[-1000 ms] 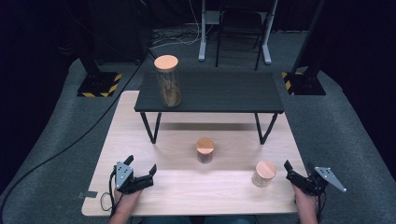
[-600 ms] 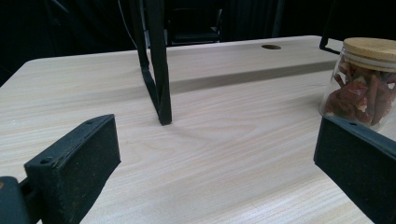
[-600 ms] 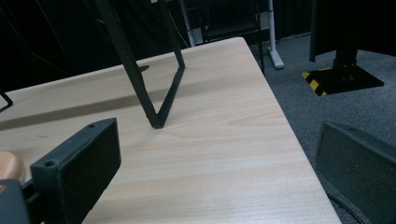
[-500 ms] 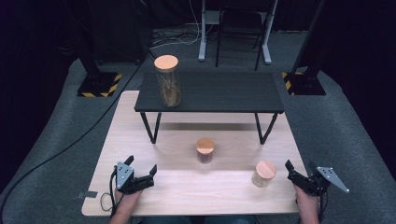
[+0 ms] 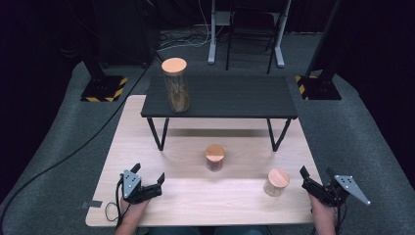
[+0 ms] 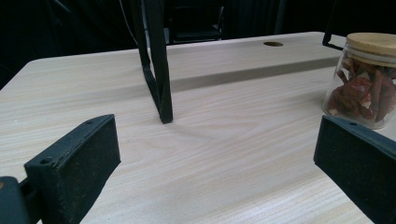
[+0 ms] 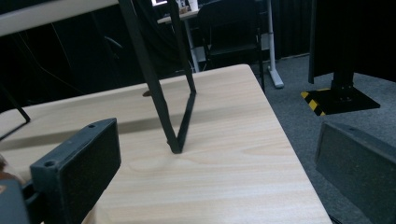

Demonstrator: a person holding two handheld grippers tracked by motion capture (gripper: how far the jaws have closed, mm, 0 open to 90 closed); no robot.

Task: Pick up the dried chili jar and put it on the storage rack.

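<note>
Nothing on the wooden table [image 5: 147,132] has shifted since a second ago, and the right gripper [image 5: 315,182] has only edged slightly; both it and the left gripper [image 5: 148,180] hold their jaws wide and empty. Just left of the right gripper stands a small cork-lidded jar [image 5: 276,182], apart from it, while a second jar of red pieces [image 5: 215,157] sits mid-table.

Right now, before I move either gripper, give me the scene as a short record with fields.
left gripper: open, holds nothing, near the table's front left
right gripper: open, holds nothing, at the front right edge
tall jar: upright on the black shelf, left end, lid on
middle jar: on the wooden table, in front of the shelf, red pieces inside
right jar: on the table, nearest the right gripper, apart from it
</note>
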